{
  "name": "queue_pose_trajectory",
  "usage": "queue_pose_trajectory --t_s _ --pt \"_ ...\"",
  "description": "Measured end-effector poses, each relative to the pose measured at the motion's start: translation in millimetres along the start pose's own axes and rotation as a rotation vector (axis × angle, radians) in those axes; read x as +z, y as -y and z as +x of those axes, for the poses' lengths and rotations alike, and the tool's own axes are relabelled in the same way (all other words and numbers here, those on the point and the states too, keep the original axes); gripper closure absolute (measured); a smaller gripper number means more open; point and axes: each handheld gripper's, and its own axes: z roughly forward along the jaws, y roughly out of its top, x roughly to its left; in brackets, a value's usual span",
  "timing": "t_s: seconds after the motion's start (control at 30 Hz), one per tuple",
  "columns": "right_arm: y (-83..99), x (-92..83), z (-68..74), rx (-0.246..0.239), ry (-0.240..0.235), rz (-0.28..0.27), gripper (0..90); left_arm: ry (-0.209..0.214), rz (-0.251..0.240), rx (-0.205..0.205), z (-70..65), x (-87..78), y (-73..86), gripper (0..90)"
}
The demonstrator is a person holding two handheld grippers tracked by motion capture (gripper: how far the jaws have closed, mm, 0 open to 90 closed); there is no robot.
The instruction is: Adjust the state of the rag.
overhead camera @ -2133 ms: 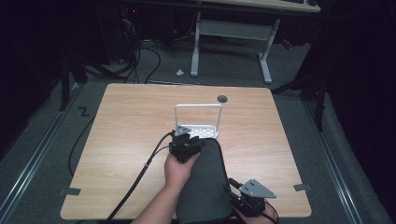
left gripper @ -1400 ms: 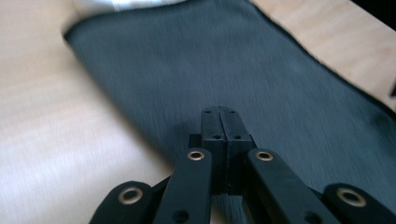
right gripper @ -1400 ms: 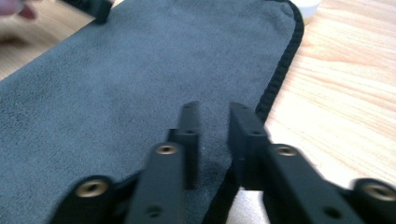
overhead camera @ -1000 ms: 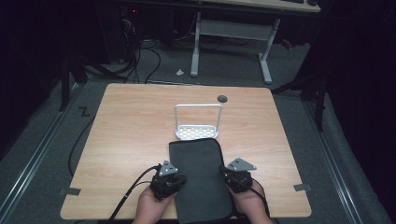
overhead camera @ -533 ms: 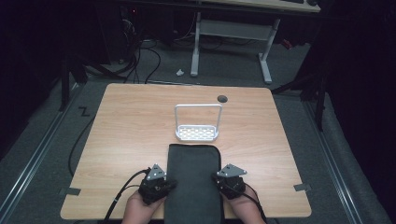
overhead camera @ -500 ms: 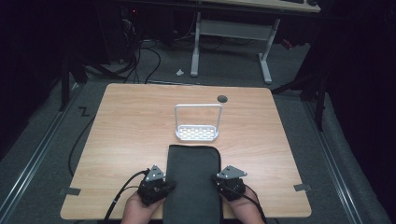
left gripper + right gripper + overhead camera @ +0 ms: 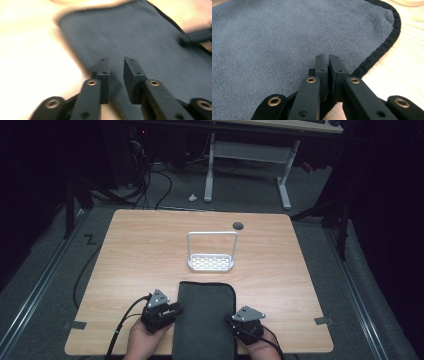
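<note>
Since two seconds back: dark grey cloth [image 7: 205,320] pulled toward the near edge of the worktop [image 7: 135,250] and flattened, far end now clear of the white rack [image 7: 211,252] instead of touching it; both hands dropped back to the near edge. Left gripper [image 7: 172,309] at the cloth's left edge, jaws just been opening, now parted with a clear gap, tips over the cloth border in the left gripper view [image 7: 115,75], nothing pinched between them. Right gripper [image 7: 231,321] at the cloth's right edge, near the near-right corner of the cloth; jaws nearly together in the right gripper view [image 7: 328,65], only a thin slit between them, clamped on the black-hemmed edge of the cloth, which runs in underneath them. Cloth lying flat, long side running from near edge toward the middle of the worktop, near end overhanging or flush with the near edge, can't tell which. Rack upright at worktop centre, just beyond the cloth's far end, apart from it. Small dark round cable hole [image 7: 238,225] near the far edge, right of centre.
</note>
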Motion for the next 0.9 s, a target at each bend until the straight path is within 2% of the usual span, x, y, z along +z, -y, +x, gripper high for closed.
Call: queue_pose_trajectory --t_s 0.1,0.2,0.27,0.37,0.47,0.5,0.63,0.73,0.8,0.9 --pt "0.2 0.5 -1.3 -0.003 -0.009 -0.006 86.7 -0.028 -0.012 -0.053 12.9 11.6 -11.2 61.2" --pt "0.3 0.3 -1.6 0.001 -0.012 -0.006 86.4 -0.05 -0.027 -0.086 22.3 25.4 -21.6 51.1" --pt "0.4 0.3 -2.2 0.0 -0.017 -0.006 86.4 -0.038 -0.032 -0.131 29.1 35.9 -25.5 47.6" --pt "0.5 0.2 -2.5 -0.002 -0.018 -0.005 86.3 -0.059 -0.008 -0.147 30.6 45.7 -28.2 44.9" --pt "0.6 0.1 -2.7 -0.001 -0.02 -0.005 85.7 -0.109 0.031 -0.116 26.0 51.1 -27.9 54.2" --pt "0.6 0.0 -2.8 -0.001 -0.021 -0.004 85.2 -0.12 0.028 -0.111 25.2 51.3 -26.9 57.3" --pt "0.6 0.3 -3.0 0.007 -0.028 -0.011 81.6 -0.104 0.013 -0.124 27.4 50.6 -23.0 76.6" --pt "-2.0 -1.4 -4.1 0.038 -0.031 -0.04 74.8 -0.089 0.005 -0.129 28.5 50.6 -21.6 80.4" --pt "-6.8 -2.5 -6.0 0.046 0.005 -0.077 70.3 -0.077 -0.001 -0.149 30.4 50.3 -20.7 80.5" --pt "-21.0 7.2 -15.1 0.087 0.065 -0.093 61.3 -0.074 -0.007 -0.158 30.5 50.3 -19.9 80.3"
